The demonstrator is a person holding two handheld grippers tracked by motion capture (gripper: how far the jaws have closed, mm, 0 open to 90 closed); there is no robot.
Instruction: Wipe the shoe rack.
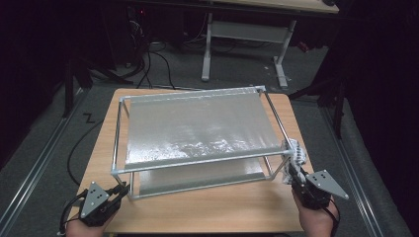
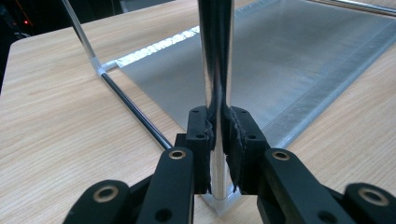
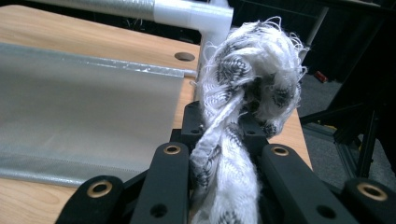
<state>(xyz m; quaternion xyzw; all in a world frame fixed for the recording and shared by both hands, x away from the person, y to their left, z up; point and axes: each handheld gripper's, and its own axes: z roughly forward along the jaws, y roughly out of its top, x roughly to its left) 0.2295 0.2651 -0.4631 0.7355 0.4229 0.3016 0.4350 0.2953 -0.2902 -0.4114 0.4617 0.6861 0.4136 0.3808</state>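
We are steadying a light, stiff metal rack (image 1: 197, 133) on the wooden table (image 1: 207, 210): our left gripper (image 2: 218, 135) is clamping its slippery front-left upright post (image 2: 215, 60). Our right gripper (image 3: 233, 135) is pinching a soft, frayed patterned cloth (image 3: 252, 79) beside the rack's front-right corner.

1. Two-tier metal-tube rack with silvery mesh shelves (image 1: 197, 126) stands at centre of the light wooden table (image 1: 197, 212).
2. Left gripper (image 1: 120, 190) at 7 o'clock corner, clamped on upright post (image 2: 215, 70).
3. Right gripper (image 1: 295, 174) at 4 o'clock corner, holding black-and-white patterned cloth (image 3: 243, 93).
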